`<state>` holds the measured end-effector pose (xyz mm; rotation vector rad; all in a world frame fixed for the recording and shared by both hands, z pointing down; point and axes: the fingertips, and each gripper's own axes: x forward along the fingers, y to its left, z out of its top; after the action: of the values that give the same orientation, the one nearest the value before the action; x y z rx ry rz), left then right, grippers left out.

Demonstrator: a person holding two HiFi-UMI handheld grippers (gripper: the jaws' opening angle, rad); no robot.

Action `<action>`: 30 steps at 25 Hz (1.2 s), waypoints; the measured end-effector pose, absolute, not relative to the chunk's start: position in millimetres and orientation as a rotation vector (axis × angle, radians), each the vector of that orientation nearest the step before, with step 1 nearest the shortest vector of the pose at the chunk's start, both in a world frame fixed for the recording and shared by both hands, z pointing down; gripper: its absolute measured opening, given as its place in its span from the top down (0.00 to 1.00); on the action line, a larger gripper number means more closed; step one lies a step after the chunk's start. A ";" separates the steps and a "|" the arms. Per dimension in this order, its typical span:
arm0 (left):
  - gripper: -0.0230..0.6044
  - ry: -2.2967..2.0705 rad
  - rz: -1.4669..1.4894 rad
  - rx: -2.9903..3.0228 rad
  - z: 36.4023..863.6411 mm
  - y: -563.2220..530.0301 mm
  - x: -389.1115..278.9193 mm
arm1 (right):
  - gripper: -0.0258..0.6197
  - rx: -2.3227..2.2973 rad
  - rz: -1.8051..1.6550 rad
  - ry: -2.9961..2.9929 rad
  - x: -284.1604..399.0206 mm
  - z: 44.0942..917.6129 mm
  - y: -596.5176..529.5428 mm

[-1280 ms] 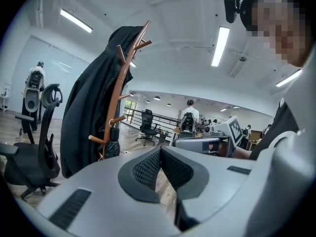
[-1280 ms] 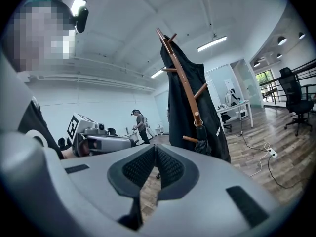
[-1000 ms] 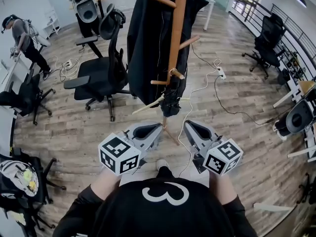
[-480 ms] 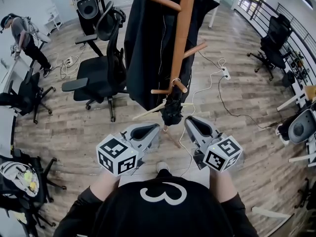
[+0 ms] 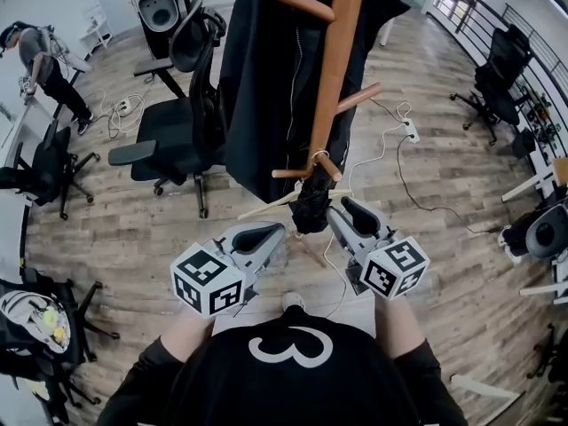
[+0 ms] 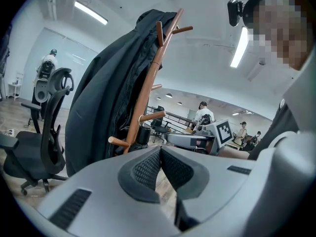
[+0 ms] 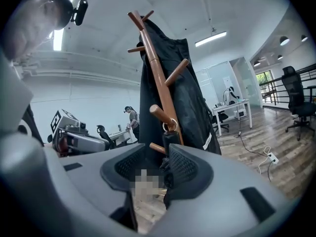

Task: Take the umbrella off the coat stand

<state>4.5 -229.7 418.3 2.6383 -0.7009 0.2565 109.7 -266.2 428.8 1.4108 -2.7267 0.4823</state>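
Round wooden stand [image 5: 335,78], smooth and brown, straight pole with four blunt pegs showing in the head view. Draped over the stand's left side: one black coat [image 5: 266,87], matte, in long folds. Hung from a low peg on the stand's near side by a thin metal ring: one black umbrella [image 5: 311,207], folded into a slim crinkled bundle, straight down along the pole. Just right of the stand's low peg, beside the umbrella: right gripper [image 5: 337,211], grey moulded plastic, jaws opening, ribbed dark pads [image 7: 185,164] spread apart with the umbrella in the gap near the right-hand pad, no squeeze on it visible. Below and left of the stand's low peg, apart from the umbrella: left gripper [image 5: 277,231], same grey shell, ribbed pads [image 6: 148,169] pinched together at the tips, nothing between them. Two white cubes [image 5: 211,280] with black square markers, one at the back of each gripper. Just left of the stand, behind the coat: one black mesh chair [image 5: 177,127] with armrests and a star base. Under the stand: floor [image 5: 426,202] of grey-brown wood-look planks. Right of the stand, on the floor: one white power strip [image 5: 410,130].
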 end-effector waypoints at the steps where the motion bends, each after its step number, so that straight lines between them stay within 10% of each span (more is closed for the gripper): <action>1: 0.94 -0.704 0.257 2.637 418.9 -232.2 4.3 | 0.73 1.406 0.485 -2.728 109.2 431.1 -270.1; 30: 0.94 -0.786 0.265 2.581 431.4 -257.5 -14.1 | 0.64 1.401 0.397 -2.643 96.3 469.8 -333.8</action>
<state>-14.1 -257.5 431.4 2.5806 -0.7862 0.2652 96.3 -333.8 469.8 1.4010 -2.6426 0.3966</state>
